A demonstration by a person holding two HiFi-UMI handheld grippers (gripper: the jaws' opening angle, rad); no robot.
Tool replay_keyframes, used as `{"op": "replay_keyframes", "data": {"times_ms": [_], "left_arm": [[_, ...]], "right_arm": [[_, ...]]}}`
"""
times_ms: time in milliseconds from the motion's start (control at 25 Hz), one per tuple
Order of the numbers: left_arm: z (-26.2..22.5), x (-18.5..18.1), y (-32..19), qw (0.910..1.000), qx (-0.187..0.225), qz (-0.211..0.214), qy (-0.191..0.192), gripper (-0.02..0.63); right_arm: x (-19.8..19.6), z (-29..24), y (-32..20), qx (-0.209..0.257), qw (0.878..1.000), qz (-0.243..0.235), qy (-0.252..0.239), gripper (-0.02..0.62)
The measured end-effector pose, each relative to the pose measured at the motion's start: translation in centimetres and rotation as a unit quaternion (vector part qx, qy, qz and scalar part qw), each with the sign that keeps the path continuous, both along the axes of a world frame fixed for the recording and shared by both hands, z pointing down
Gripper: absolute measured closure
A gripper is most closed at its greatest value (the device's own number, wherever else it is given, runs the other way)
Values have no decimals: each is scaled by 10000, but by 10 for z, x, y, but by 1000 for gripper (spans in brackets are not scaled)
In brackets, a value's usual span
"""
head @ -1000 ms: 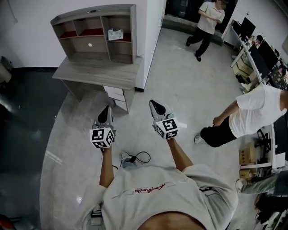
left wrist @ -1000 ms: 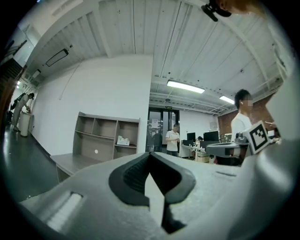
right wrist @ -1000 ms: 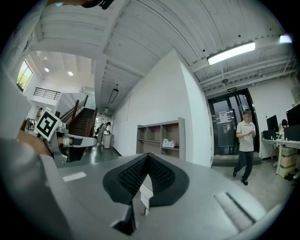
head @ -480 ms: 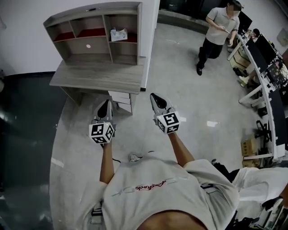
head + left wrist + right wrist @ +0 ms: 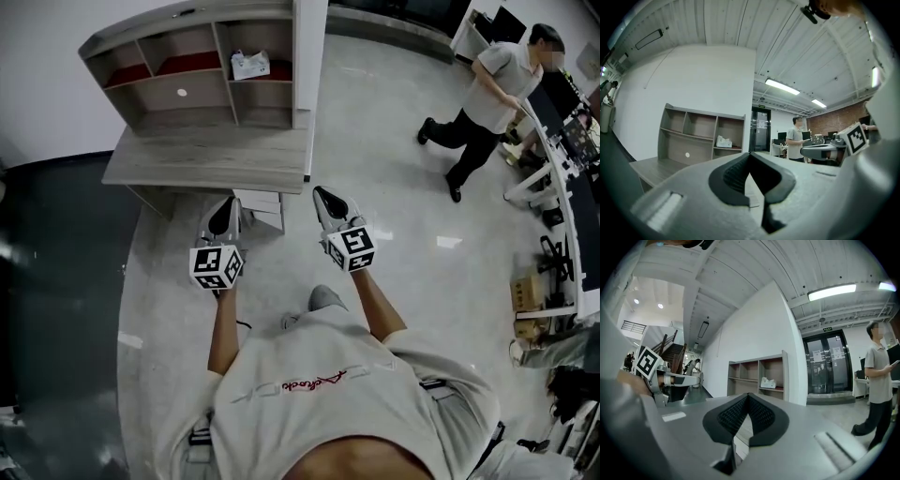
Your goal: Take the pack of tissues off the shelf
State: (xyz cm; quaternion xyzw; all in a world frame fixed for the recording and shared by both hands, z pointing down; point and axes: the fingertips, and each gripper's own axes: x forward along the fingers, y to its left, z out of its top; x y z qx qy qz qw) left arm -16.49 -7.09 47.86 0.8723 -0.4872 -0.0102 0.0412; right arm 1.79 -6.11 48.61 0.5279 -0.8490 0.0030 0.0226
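Since earlier frames, grey wooden shelf unit (image 5: 178,94) drew closer ahead of both claws. Step in hand: approach, no reach yet. Left gripper (image 5: 227,204) shut, empty. White crumpled soft pack of tissues (image 5: 249,65) sat in upper right compartment, well ahead, between claw lines. Right gripper (image 5: 322,193) shut, empty. Next: close in, open jaws.

Bright ceiling strip lights (image 5: 832,292); fisheye views darken at edges.
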Motion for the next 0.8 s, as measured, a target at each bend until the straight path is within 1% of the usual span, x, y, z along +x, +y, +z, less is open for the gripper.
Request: {"op": "replay_keyframes", "data": {"times_ms": [200,360,560,800], "left_arm": [[6,1,-29,10000,-38,64,-37,604],[14,-3,-60,9999,-96,7,-81,604],[18,-6,-118,9998,-84,-139,-119,604],[21,-1,-195,9991,-231,-338,-113,604]], "right_arm": [[-4,7,-33,-35,10000,-9,-44,589],[-11,14,-69,-66,9999,-96,-80,589],[-18,19,-135,-48,9995,-293,-120,588],[-22,14,-224,-99,9984,-547,-145,589]]}}
